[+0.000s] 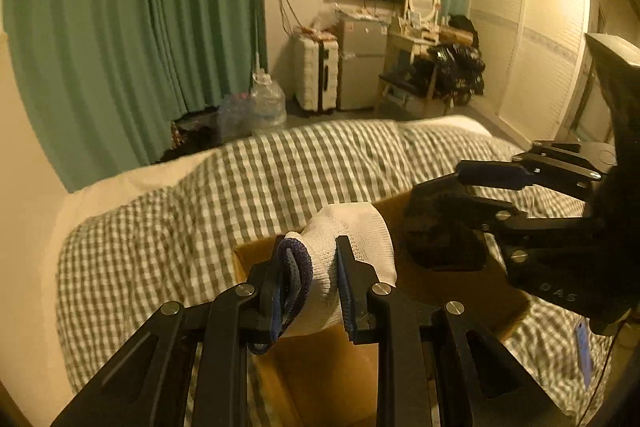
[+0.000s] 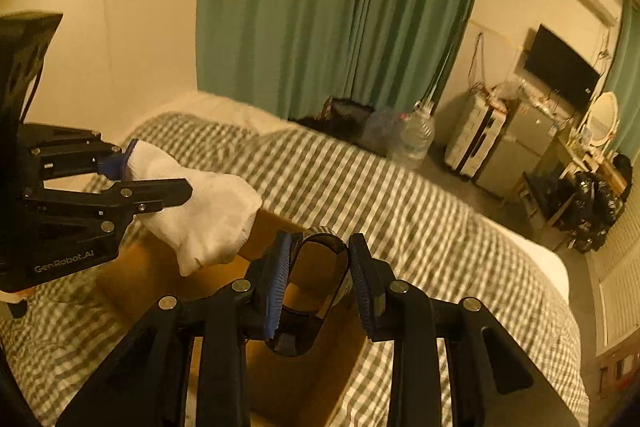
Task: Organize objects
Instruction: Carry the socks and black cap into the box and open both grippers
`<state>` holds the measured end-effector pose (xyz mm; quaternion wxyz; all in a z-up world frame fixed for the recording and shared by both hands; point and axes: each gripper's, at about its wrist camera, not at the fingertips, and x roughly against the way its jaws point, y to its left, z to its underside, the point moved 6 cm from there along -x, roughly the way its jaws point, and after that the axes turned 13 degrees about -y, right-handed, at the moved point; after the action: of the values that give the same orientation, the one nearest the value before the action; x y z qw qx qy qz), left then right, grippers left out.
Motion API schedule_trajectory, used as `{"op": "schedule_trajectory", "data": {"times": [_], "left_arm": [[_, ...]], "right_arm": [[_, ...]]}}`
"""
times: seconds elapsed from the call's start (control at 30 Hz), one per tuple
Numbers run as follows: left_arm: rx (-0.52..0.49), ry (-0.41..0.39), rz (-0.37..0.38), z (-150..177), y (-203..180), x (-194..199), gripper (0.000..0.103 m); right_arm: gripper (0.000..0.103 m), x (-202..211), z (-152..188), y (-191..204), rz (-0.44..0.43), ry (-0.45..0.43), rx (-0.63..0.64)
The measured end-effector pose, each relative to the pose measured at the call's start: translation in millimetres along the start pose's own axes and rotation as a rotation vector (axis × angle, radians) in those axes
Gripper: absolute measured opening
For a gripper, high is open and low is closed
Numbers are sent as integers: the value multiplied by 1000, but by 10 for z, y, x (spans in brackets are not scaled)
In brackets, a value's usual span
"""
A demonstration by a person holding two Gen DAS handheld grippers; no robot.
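My left gripper [image 1: 311, 241] is shut on a white knit glove [image 1: 356, 227] with a dark blue cuff, held above an open cardboard box [image 1: 320, 367] that lies on the bed. In the right wrist view the same glove [image 2: 216, 219] hangs from the left gripper [image 2: 154, 171] at the left. My right gripper [image 2: 320, 243] is shut on a dark ring-shaped tape roll [image 2: 294, 345], squeezed into an oval over the box [image 2: 168, 267]. From the left wrist view the right gripper [image 1: 440, 187] sits to the right with the dark roll [image 1: 440, 239] in it.
The box rests on a bed with a green-and-white checked cover [image 1: 240, 187]. Beyond it hang green curtains [image 1: 140, 27], with large water jugs [image 1: 264, 103], a white suitcase [image 1: 316, 75], a small fridge [image 1: 362, 63], a cluttered dressing table [image 1: 420, 39] and a wardrobe [image 1: 540, 47].
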<state>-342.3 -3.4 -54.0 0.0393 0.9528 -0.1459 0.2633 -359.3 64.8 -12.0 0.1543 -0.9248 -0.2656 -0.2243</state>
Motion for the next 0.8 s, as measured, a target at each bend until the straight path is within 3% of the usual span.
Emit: {"op": "schedule_trajectory", "data": {"times": [0.27,0.6,0.67,0.7,0.73,0.77,0.8], "left_arm": [[22,80,11,327,6,-378,23],[26,77,14,417,1,-327,26],[36,73,23,394,-21,-289,34],[37,67,25,384,-37,-248,37],[35,63,20,368,-52,-206,50],[32,59,13,348,-53,-181,58],[30,52,10,326,-64,-137,58]], "right_arm": [[29,-474,462,32,-53,90,-32],[29,-538,507,-52,-87,90,-70],[30,-477,486,-53,-90,81,-80],[37,-435,470,-68,-87,75,-86],[47,-406,457,-76,-81,70,-89],[50,-339,429,-92,-70,59,-95],[52,-289,407,-105,-62,51,-99]]}}
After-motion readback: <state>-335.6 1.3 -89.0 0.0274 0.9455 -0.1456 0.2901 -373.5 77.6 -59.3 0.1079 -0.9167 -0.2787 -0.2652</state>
